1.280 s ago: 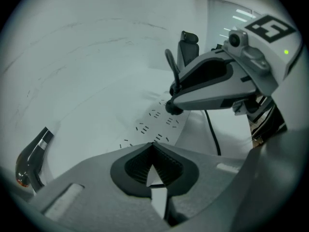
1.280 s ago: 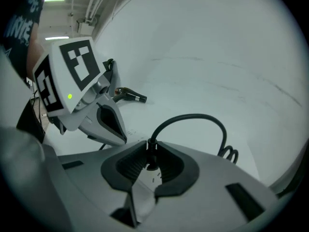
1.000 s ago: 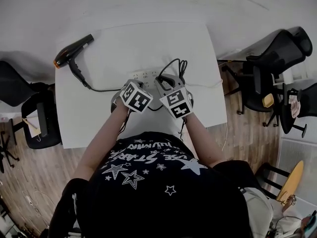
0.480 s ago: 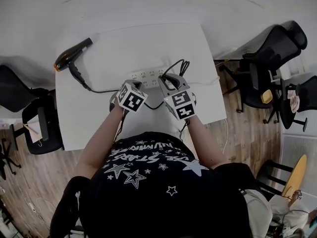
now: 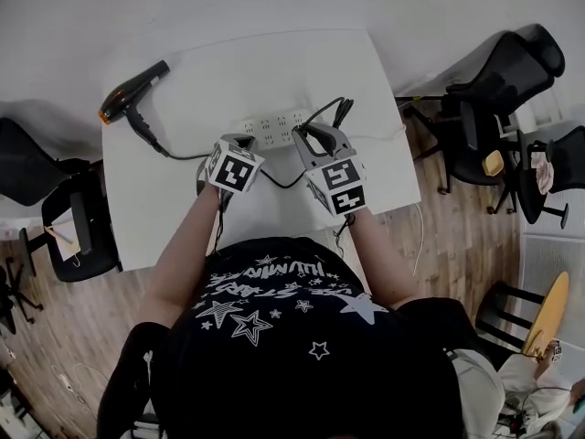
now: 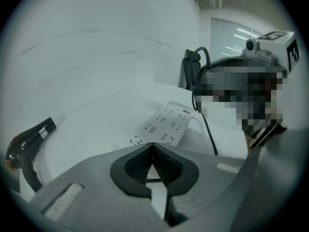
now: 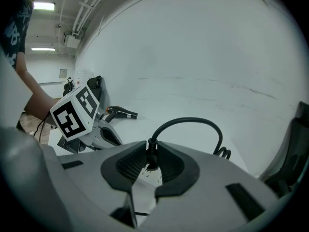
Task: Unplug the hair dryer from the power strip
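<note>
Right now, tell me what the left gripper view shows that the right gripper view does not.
Left gripper view only: the power strip with its socket rows, beyond the left gripper, shut and empty. Right gripper view only: the right gripper closed on the black plug, and the left gripper's marker cube. Both: the hair dryer on the white table.

Black hair dryer [image 5: 134, 94] lies flat — white power strip [image 5: 271, 126] well apart.
</note>
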Action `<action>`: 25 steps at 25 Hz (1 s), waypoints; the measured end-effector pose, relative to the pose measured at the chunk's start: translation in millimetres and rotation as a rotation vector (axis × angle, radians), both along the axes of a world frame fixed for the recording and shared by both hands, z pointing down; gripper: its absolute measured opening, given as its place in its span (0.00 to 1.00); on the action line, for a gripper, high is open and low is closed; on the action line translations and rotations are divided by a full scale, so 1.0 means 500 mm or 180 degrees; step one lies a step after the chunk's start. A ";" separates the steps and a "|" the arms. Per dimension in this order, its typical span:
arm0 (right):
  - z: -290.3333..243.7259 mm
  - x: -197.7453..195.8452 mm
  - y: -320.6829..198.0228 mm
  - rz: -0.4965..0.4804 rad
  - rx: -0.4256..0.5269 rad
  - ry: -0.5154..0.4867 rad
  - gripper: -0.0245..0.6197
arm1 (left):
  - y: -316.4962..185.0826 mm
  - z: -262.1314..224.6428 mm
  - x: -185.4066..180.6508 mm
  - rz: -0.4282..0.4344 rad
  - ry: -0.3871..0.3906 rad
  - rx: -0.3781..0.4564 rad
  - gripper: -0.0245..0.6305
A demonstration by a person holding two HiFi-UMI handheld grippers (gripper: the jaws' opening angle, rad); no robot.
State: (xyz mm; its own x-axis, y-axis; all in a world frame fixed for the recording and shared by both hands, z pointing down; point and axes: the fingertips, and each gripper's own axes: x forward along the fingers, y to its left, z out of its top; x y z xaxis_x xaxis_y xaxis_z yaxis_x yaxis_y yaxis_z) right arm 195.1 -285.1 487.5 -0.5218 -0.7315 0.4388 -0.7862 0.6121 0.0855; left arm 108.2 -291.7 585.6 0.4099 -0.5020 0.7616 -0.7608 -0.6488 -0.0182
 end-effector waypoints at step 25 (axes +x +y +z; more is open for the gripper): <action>-0.032 -0.122 0.110 0.0691 0.0053 -0.0111 0.16 | 0.098 -0.087 -0.147 0.0279 0.0679 0.0049 0.05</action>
State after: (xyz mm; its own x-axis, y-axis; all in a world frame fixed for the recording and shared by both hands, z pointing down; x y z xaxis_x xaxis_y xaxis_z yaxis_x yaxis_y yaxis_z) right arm 134.2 -229.9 471.4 -0.3658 -0.8353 0.4103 -0.9020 0.4268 0.0646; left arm 34.8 -242.9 542.2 0.6032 -0.4682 0.6457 -0.6893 -0.7133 0.1266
